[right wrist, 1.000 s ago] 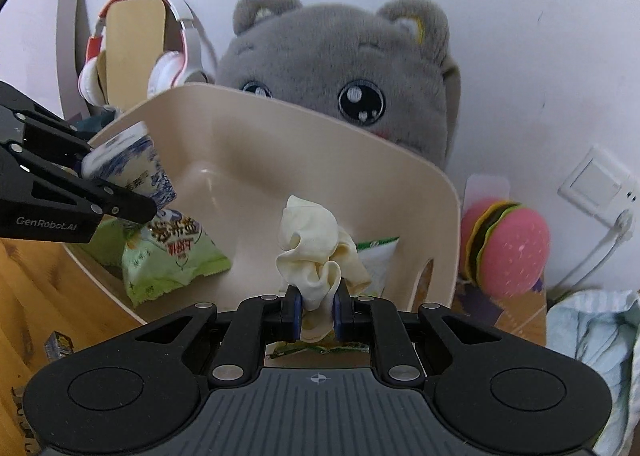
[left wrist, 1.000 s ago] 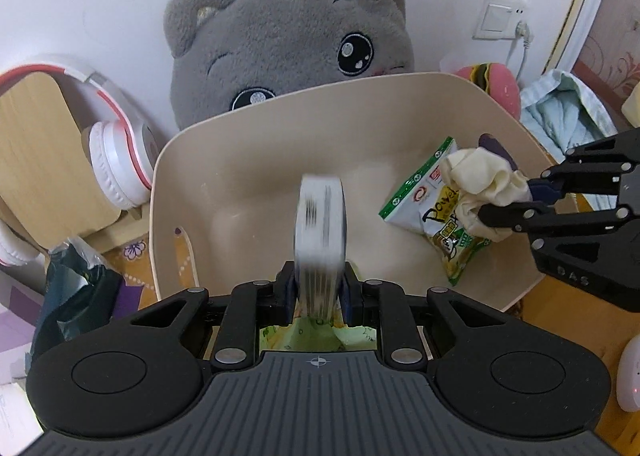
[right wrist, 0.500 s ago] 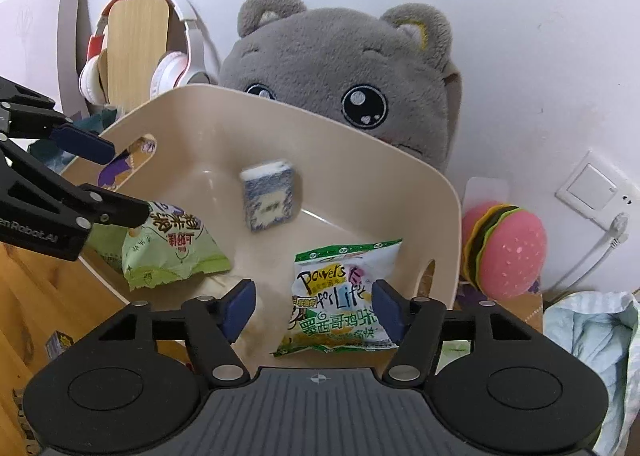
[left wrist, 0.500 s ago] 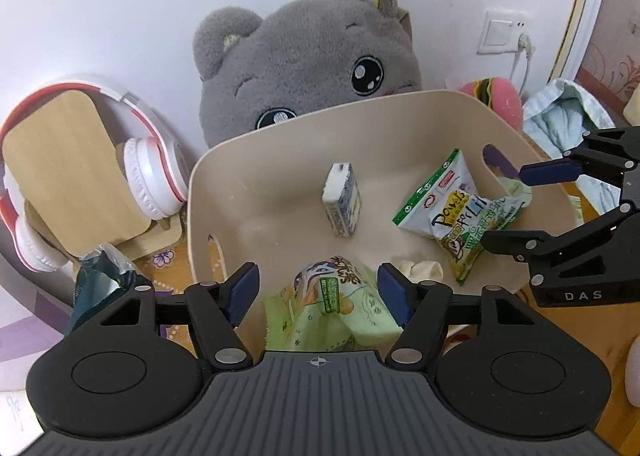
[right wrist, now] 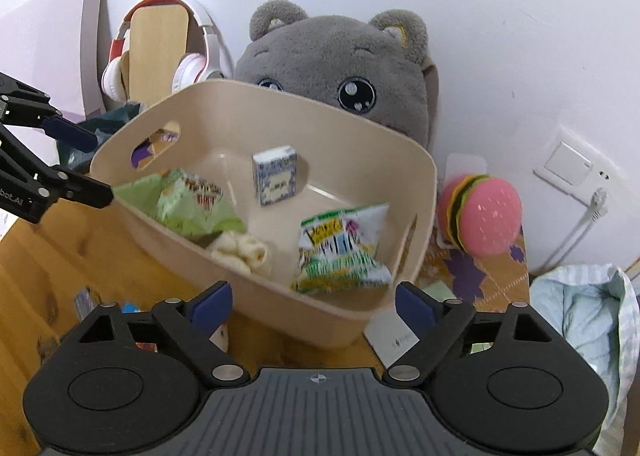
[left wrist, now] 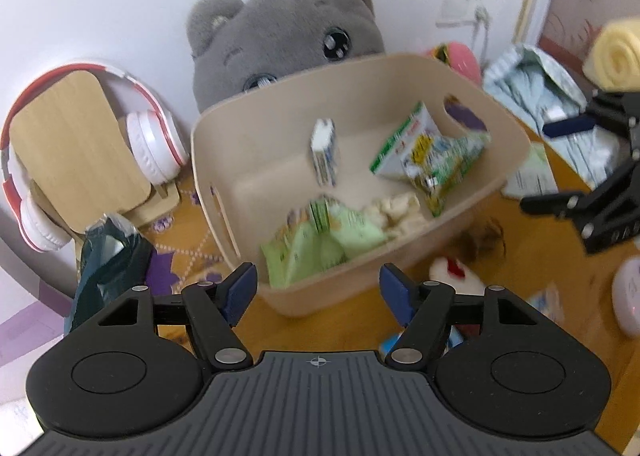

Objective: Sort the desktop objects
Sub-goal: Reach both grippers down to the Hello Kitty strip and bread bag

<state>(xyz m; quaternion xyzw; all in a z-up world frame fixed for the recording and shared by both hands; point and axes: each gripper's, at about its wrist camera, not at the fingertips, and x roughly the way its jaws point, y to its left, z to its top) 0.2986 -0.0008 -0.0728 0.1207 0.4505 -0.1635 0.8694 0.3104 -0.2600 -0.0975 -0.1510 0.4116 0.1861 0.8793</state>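
Moved: both grippers let go since a second ago; small carton and crumpled cloth, then pinched, now lie in the bin; both views sit further back from it.
Left gripper (left wrist: 318, 288): fingers released, jaws opening, nothing between them; bin's near corner seen through the gap.
Right gripper (right wrist: 312, 302): fingers released, jaws opening wide, nothing held; bin's near wall seen through the gap.
Bin (right wrist: 360, 123): beige plastic tub with handle slots, on the wooden table (right wrist: 60, 256), at 12 o'clock of both grippers.
Carton (right wrist: 275, 175): small blue-white box, at 12 o'clock inside the bin, leaning on the far wall; blurred.
Cloth (right wrist: 240, 252): cream, crumpled, on the bin floor by the near wall, at 6 o'clock of the carton, between the two snack bags.
Green snack bag (right wrist: 188, 203): at 9 o'clock in the bin in the right wrist view, touching the cloth.
White-green snack bag (right wrist: 344, 248): at 3 o'clock in the bin in the right wrist view, leaning on the side wall.
Plush (right wrist: 340, 67): grey bear head, just behind the bin, against the wall.
Headphones (left wrist: 152, 147): white-red, on a wooden stand, at 9 o'clock of the bin in the left wrist view.
Burger toy (right wrist: 484, 211): pink, at 3 o'clock of the bin in the right wrist view, just beside it.
Loose items: small things on the table near the bin's front, too blurred to name.
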